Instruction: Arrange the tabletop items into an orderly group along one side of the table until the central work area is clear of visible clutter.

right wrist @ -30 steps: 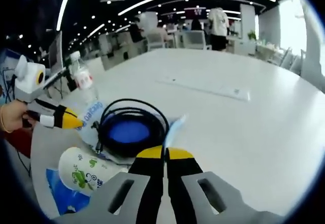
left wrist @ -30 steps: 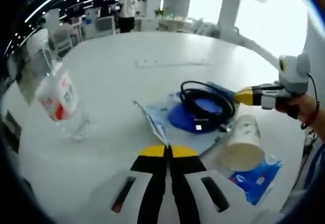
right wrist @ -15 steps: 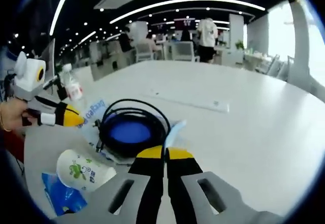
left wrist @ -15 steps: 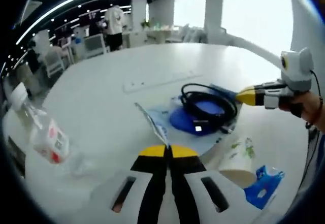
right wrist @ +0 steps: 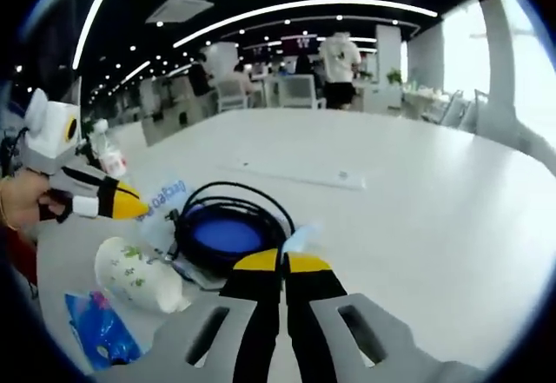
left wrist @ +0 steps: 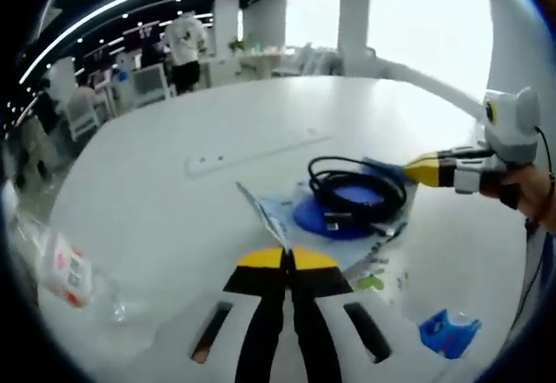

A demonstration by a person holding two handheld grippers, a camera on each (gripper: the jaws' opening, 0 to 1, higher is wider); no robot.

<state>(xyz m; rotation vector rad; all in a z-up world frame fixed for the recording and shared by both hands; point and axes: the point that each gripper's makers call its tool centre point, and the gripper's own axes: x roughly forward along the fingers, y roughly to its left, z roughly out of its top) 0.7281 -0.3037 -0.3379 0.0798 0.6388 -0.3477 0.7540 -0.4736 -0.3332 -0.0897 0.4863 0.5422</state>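
Holding one thin sheet [left wrist: 265, 218] between both grippers, I judge it light and floppy, so it will sag under its load. My left gripper [left wrist: 287, 260] is clenched on its near corner; my right gripper [right wrist: 279, 262] is clenched on the opposite corner [right wrist: 298, 235]. It hangs just above the smooth white table [left wrist: 165, 201], carrying a blue disc [right wrist: 228, 234] with a stiff black cable [left wrist: 356, 188] coiled on top, which may slide if I tilt. A paper cup [right wrist: 137, 272] lies on its side beside the sheet: light, crushable, best taken by the wall. A clear bottle [left wrist: 65, 266] lies well apart, slippery, rollable. A crinkly blue wrapper [left wrist: 447, 331] lies near the cup.
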